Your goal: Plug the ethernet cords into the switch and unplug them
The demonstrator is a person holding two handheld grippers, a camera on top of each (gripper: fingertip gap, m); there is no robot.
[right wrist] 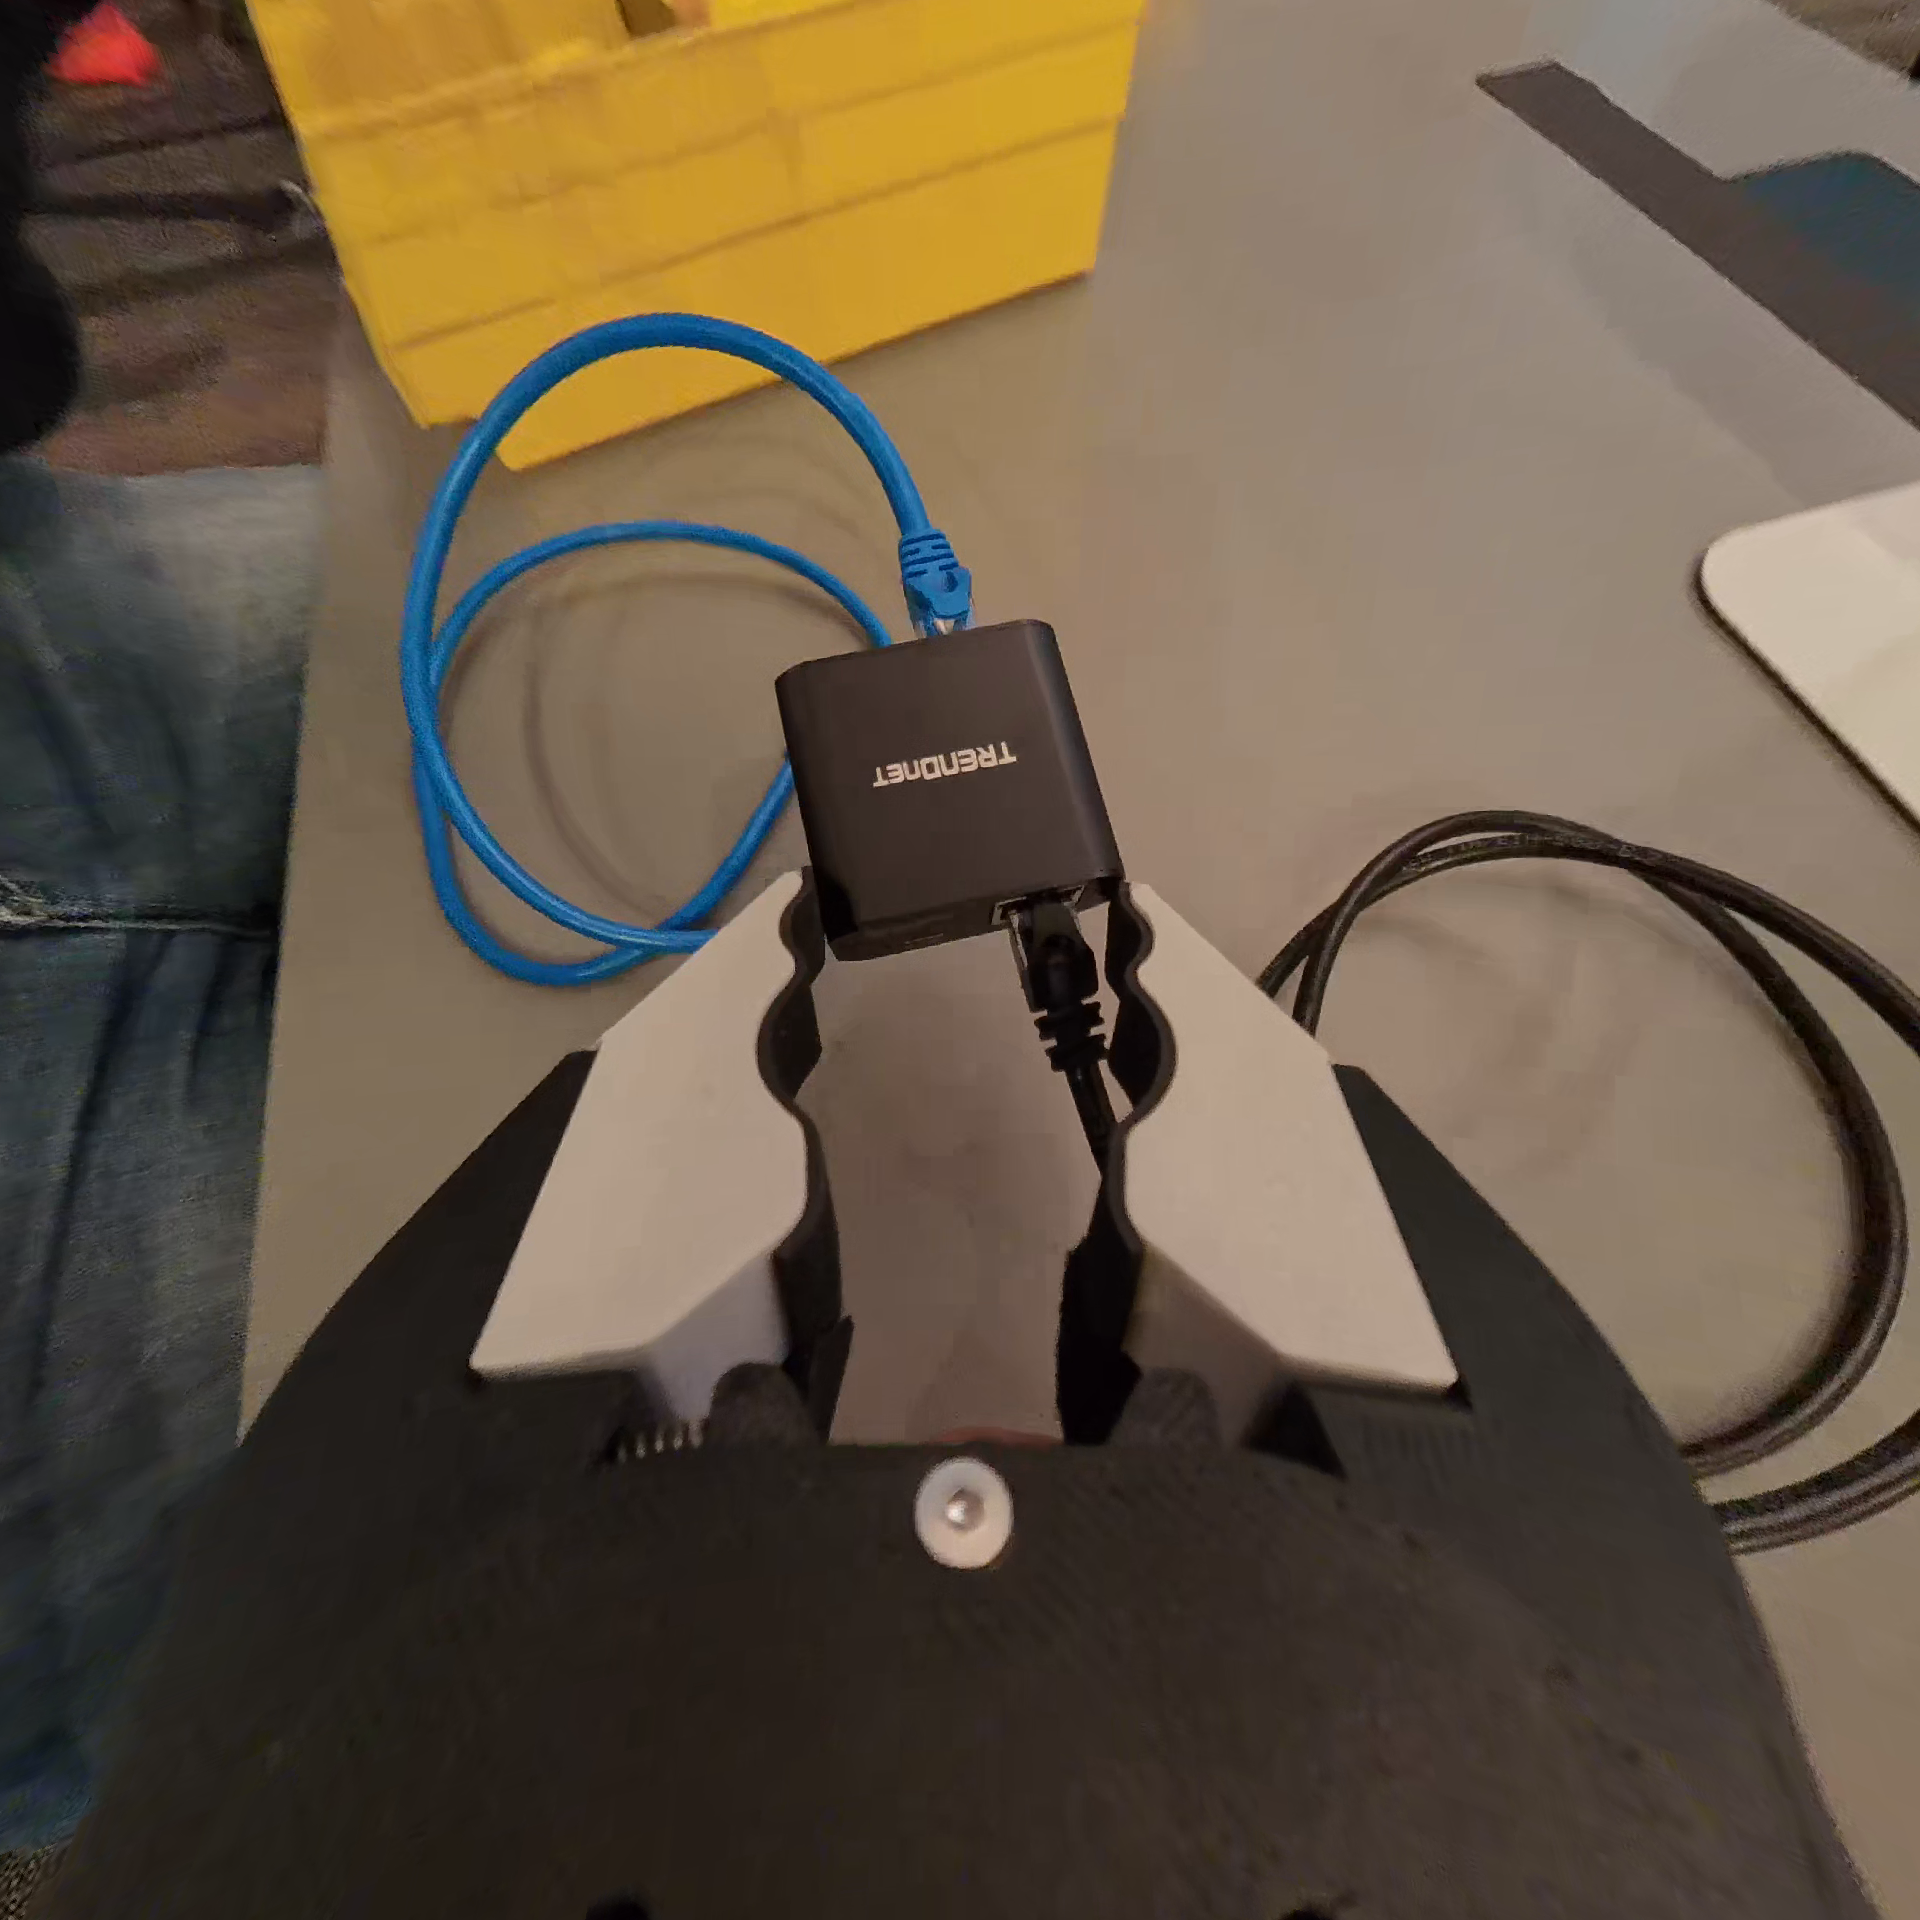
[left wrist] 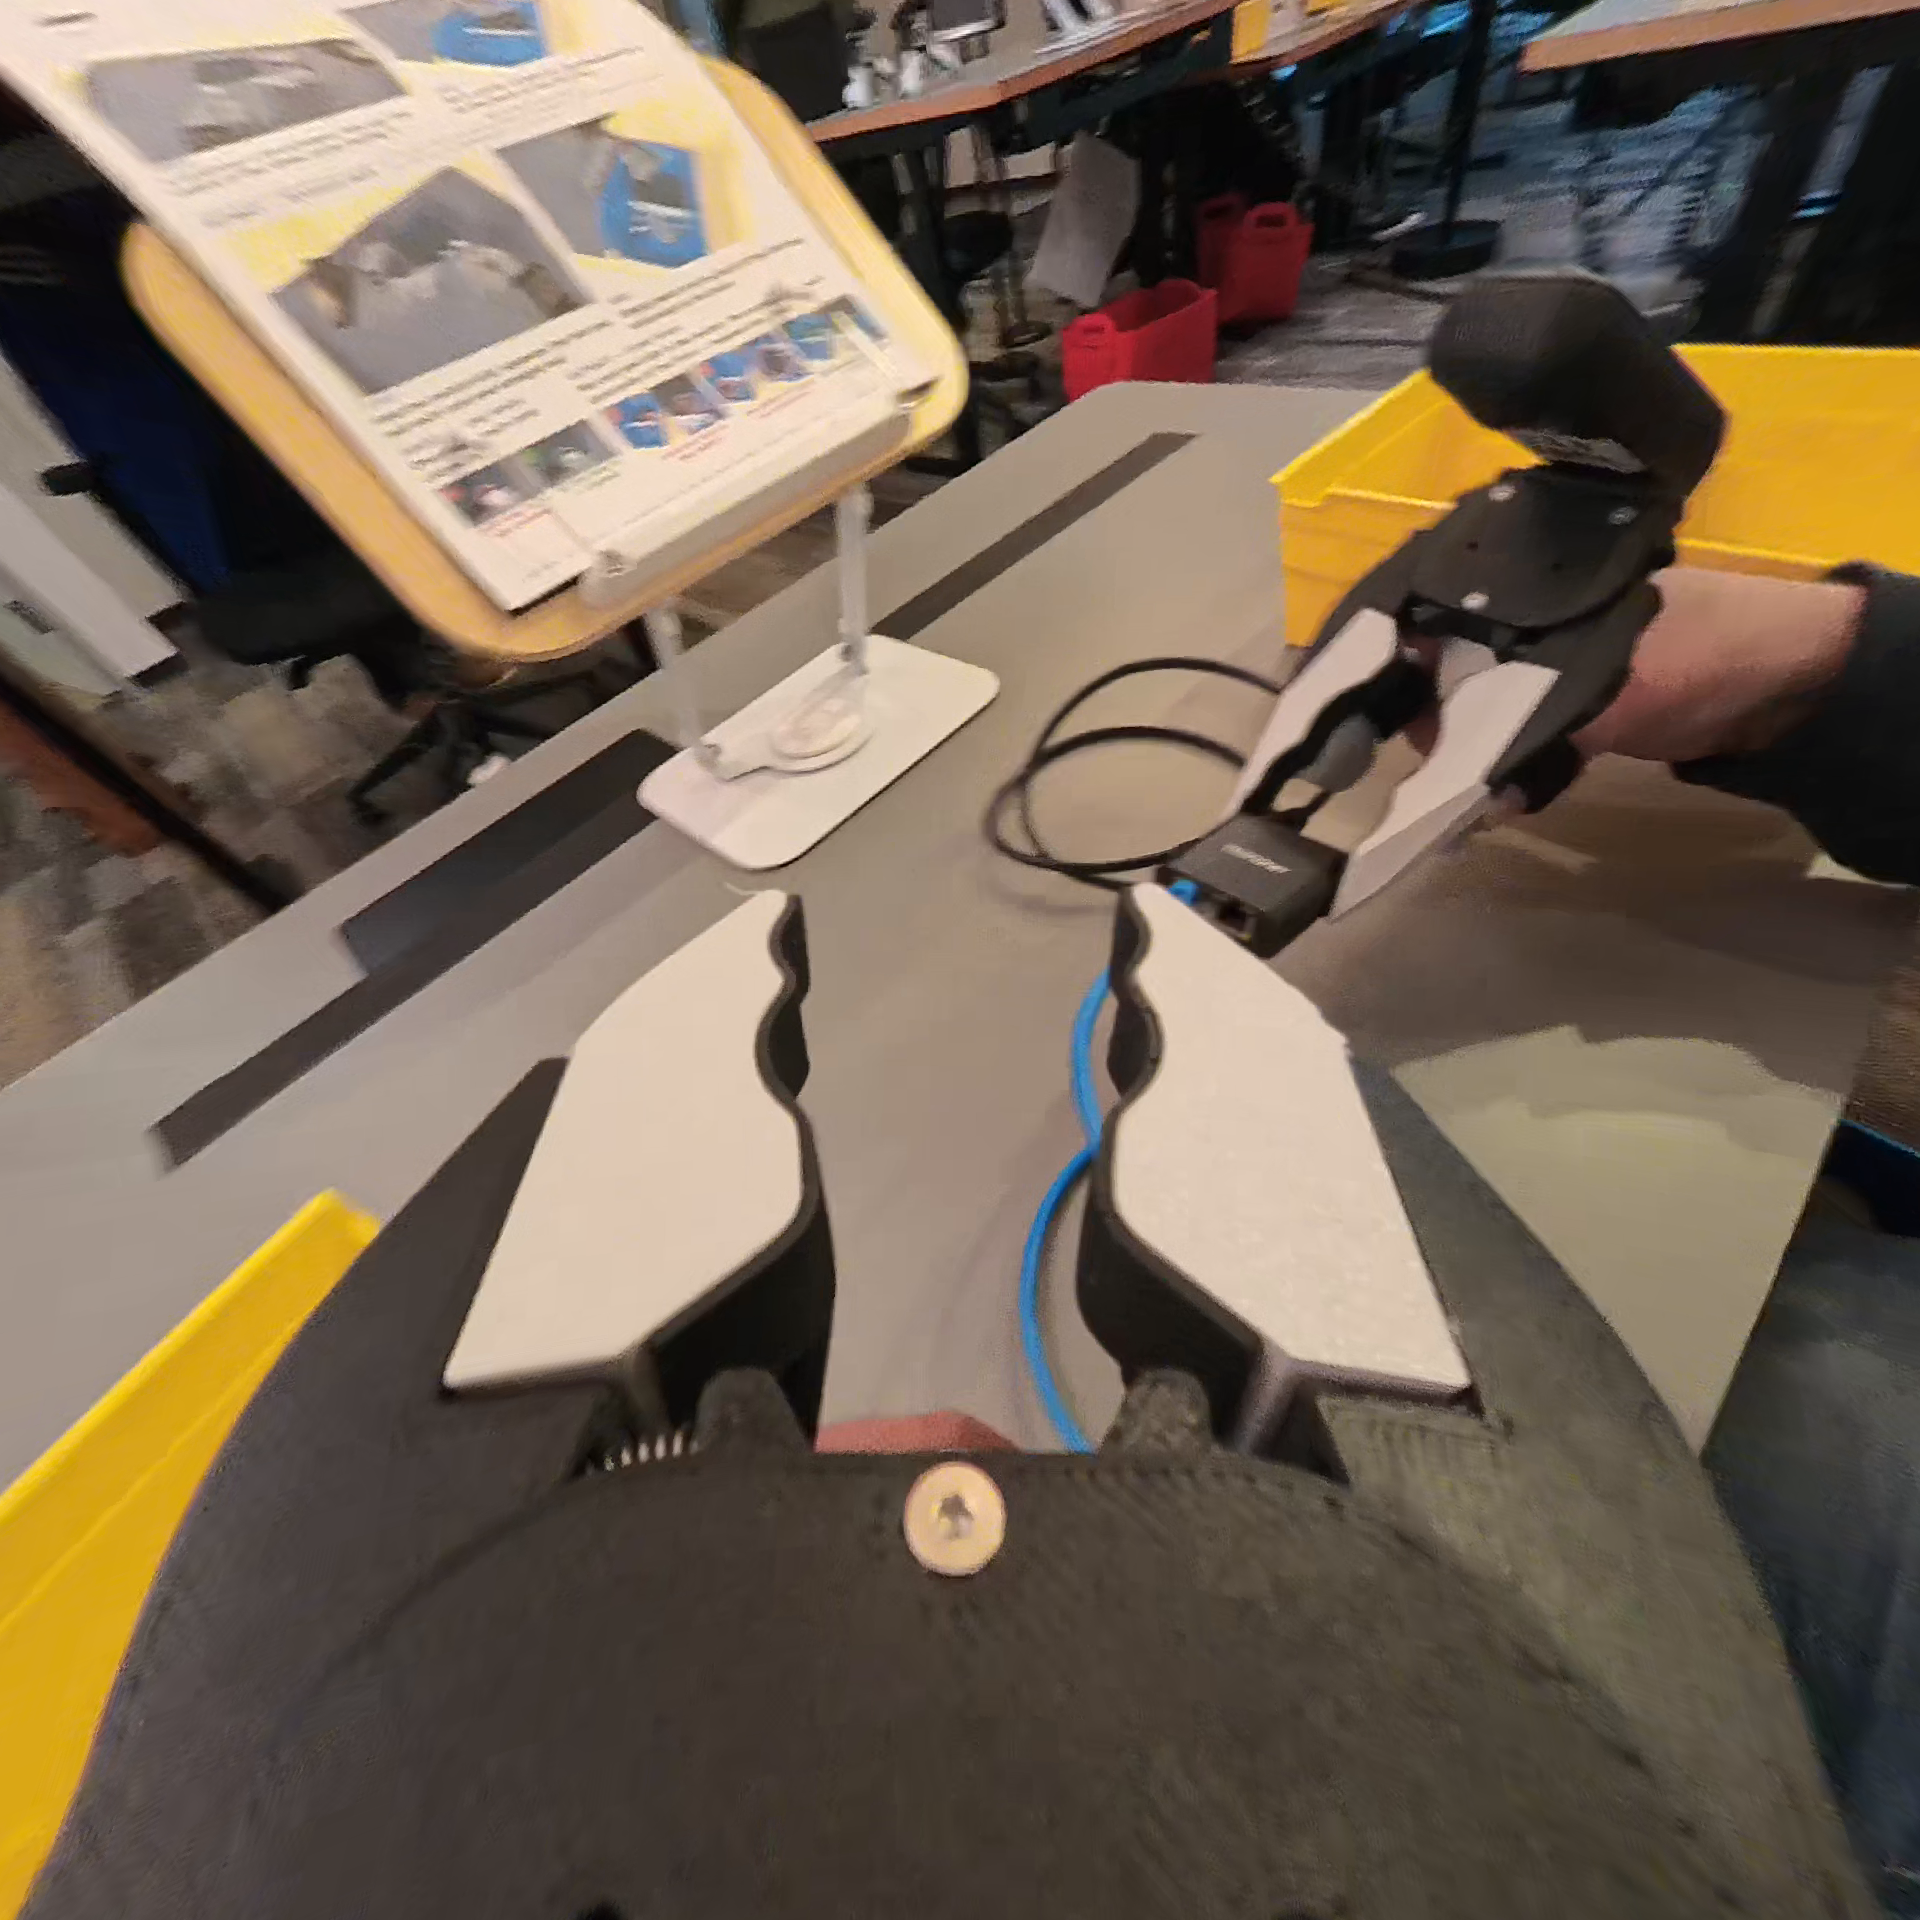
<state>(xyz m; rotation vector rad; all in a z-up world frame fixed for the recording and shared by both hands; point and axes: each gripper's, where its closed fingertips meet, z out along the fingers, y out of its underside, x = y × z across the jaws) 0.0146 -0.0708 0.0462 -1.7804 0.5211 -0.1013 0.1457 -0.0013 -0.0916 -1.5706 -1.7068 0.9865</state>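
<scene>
- Seen only from the right wrist: the black plug (right wrist: 1060,971) seated in the near face of the small black switch (right wrist: 940,779), and the blue plug (right wrist: 935,582) at the switch's far face, whether fully seated or only touching cannot be told.
- Also only there: the blue ethernet cord (right wrist: 520,727) looped twice on the grey bench (right wrist: 1351,520) toward its left edge, just short of a yellow bin (right wrist: 727,177) at the far-left corner.
- Seen only from the left wrist: a paper-covered board on a white stand (left wrist: 821,748) near the bench's far edge, a second yellow bin (left wrist: 1818,457) at the far right, and red baskets (left wrist: 1143,332) on the floor beyond.
- Shared by both: the black cord (right wrist: 1766,1039) coiled on the bench beside the switch.
- Right gripper (right wrist: 961,914) spread wide, tilted down toward the bench, fingertips flanking the switch's near end with the black plug between them; contact with the switch cannot be told.
- Held from the right side by a gloved hand (left wrist: 1704,665), wrist roughly level.
- Left gripper (left wrist: 961,914) likewise spread, pinching nothing, pointed across the bench toward the switch (left wrist: 1262,868), blue cord (left wrist: 1060,1195) running along its right finger's inner side.
</scene>
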